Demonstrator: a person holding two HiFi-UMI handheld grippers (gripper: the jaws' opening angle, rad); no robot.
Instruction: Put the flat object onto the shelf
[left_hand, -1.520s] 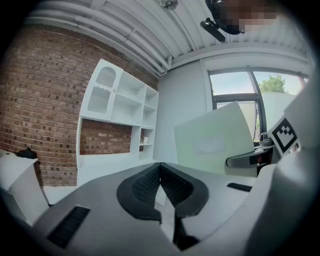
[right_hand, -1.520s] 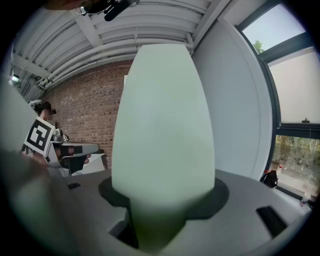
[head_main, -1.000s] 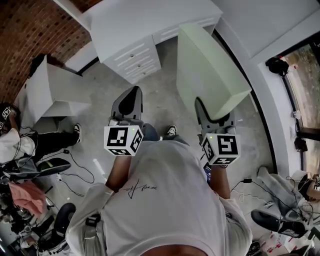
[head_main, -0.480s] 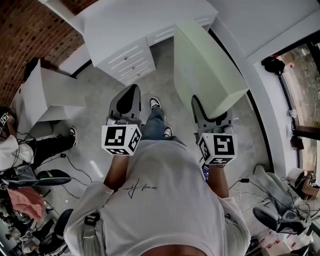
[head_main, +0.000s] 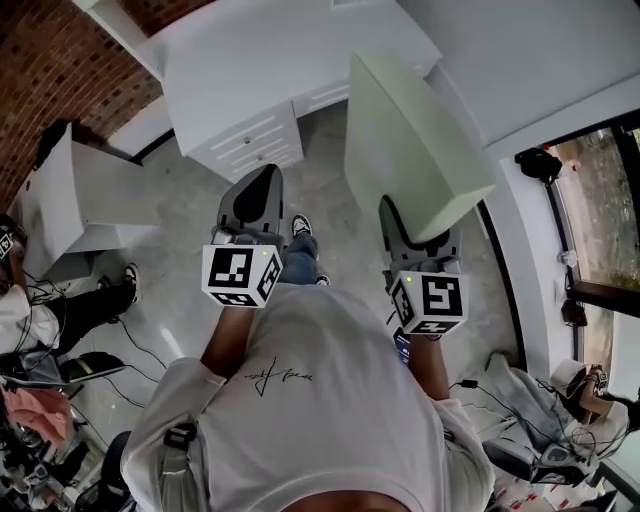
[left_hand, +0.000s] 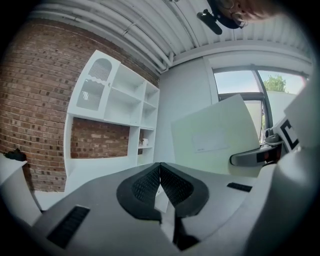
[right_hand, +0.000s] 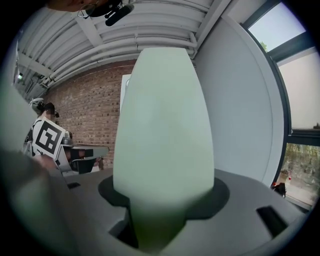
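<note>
**Obscured:** In the right gripper view the flat board (right_hand: 162, 125) filled the centre of the frame. It hid the pad faces and most of what lay ahead of the right gripper (head_main: 416, 232). In the head view both hands lay under the marker cubes, and only the forearms showed. The top of the white shelf unit (left_hand: 117, 102) was cut off at the upper edge of the head view. A small item on one of its inner shelves could not be identified.

**Arm pose:** Both forearms reached forward from the torso. The grippers were level with each other, side by side and well apart.

**Grippers:** The right gripper was clamped on the lower edge of the pale green board, which rose upright from its jaws, edge on to that gripper's camera. The left gripper (left_hand: 160, 175) had its jaws pressed together with nothing between them.

**Position:** The board stood to the right of the left gripper and did not touch it. The shelf unit stood ahead of the left gripper and to its left, against a brick wall (left_hand: 37, 100). The board was well apart from the shelf unit. A window (left_hand: 240, 82) lay beyond the board.
</note>
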